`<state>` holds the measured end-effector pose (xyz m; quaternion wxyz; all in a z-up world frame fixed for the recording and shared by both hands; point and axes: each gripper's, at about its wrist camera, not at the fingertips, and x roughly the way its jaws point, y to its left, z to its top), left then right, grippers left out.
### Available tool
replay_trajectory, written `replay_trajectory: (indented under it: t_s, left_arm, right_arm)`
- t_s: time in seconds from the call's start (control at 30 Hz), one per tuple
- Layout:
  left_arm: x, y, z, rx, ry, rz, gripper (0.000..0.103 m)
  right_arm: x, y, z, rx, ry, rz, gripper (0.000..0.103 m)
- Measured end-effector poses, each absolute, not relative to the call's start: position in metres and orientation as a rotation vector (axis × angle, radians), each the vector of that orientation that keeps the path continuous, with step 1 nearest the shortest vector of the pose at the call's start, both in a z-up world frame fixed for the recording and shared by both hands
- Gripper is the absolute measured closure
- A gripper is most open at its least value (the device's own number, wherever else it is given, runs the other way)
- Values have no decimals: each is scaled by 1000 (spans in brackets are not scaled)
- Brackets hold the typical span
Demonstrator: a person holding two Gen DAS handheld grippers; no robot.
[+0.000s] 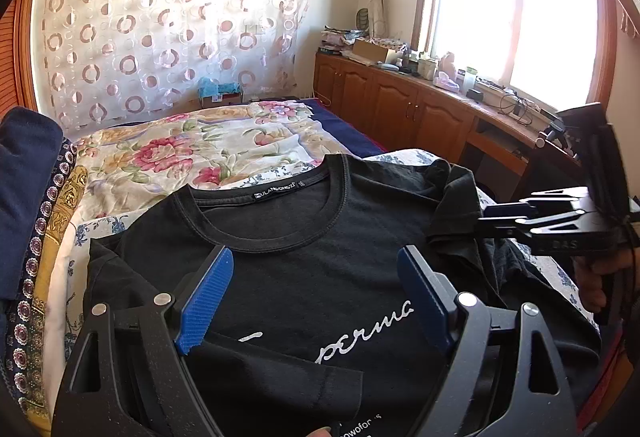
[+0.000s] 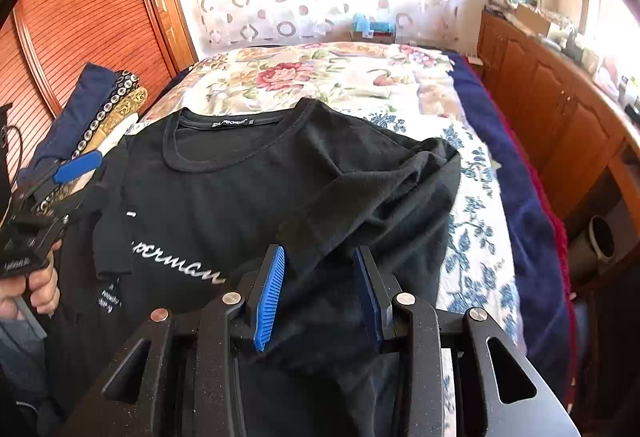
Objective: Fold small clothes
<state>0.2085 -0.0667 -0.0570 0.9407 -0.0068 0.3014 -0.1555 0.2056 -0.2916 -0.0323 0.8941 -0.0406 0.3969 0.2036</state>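
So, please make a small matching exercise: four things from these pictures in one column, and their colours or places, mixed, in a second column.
Things:
1. T-shirt
2. Curtain
3. Cupboards
4. Gripper pads

Descriptions:
A. Blue, ribbed
B. Brown wood, below the window
C. Black, lying on the bed, white lettering
D. Sheer, with a circle pattern

Pairs: 1-C, 2-D, 3-B, 4-A
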Motion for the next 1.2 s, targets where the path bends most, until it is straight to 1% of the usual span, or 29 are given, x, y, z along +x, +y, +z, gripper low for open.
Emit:
replay_trajectory:
  t_s: [0.03, 0.1, 0.2, 0.4, 0.5, 0.53, 0.57, 0.6, 0.63, 0.67, 0.77, 0.87, 1.03, 1.2]
  left_arm:
    - [209, -66, -57, -14, 616, -315, 18]
    - [210, -66, -58, -15, 618, -311, 18]
    - [210, -64, -57, -15, 616, -302, 18]
    - [214, -59, -60, -22, 622, -270, 18]
    - [217, -57, -64, -19, 635, -256, 18]
    - [218, -57, -64, -18, 637, -254, 18]
    - [219, -57, -65, -17, 639, -251, 18]
    - [220, -57, -65, -16, 639, -248, 18]
    - [221, -57, -66, -12, 640, -244, 18]
    - [222, -56, -66, -9, 643, -238, 18]
    - [223, -53, -66, -5, 648, -224, 18]
    - [227, -44, -63, -7, 657, -197, 18]
    - [228, -24, -53, -8, 652, -172, 18]
    - [234, -10, -49, 46, 704, -147, 18]
  right_arm:
    - [211, -289, -34, -90, 823, 423, 68]
    - [218, -281, -37, -110, 822, 441, 97]
    - [234, -263, -33, -154, 807, 498, 100]
    - [267, -234, -8, -158, 727, 571, 99]
    - [278, -230, -5, -149, 690, 612, 99]
    - [281, -228, -6, -154, 679, 624, 97]
    - [284, -229, -8, -165, 681, 615, 82]
    - [287, -228, -11, -177, 694, 600, 69]
    - [289, -231, -15, -180, 698, 586, 48]
    - [288, -235, -18, -175, 688, 573, 46]
    - [285, -247, -27, -175, 682, 532, 46]
    - [285, -257, -39, -199, 684, 461, 42]
    - [300, -272, -69, -212, 743, 367, 42]
    - [302, -267, -74, -206, 721, 369, 42]
